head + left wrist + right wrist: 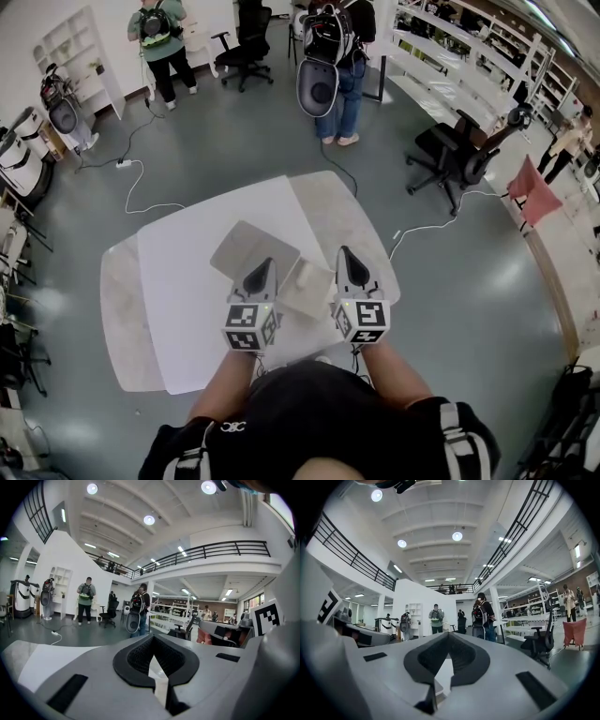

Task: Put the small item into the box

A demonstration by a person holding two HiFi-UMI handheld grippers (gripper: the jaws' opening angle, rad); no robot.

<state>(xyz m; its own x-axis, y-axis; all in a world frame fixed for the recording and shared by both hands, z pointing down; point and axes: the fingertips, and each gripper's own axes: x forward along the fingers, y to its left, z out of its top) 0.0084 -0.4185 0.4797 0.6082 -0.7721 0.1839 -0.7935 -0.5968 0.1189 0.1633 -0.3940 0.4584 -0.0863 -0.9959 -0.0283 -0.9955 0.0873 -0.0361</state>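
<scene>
Both pairs of jaws are sitting right up in my cameras. The left gripper (152, 639) is closed tip to tip with nothing in it, and the right gripper (449, 634) is pinched together and empty too.

The box (307, 287) is lying on the white table (187, 281) between the two grippers, just right of the left jaws and just left of the right ones. A flat grey panel (251, 247) is lying just ahead of the left tips.

I'm honestly not finding the small item anywhere, so I'm guessing it's hidden or too tiny to see. The box is looking like thin card to me: light, easy to shove around and easy to crush. I'm thinking one jaw steadies a wall while the other pinches the item lightly across its narrow side.

Only the head view is showing the box and panel. Both gripper views are pointing up at the hall and catching just a sliver of tabletop through the jaw gap.
</scene>
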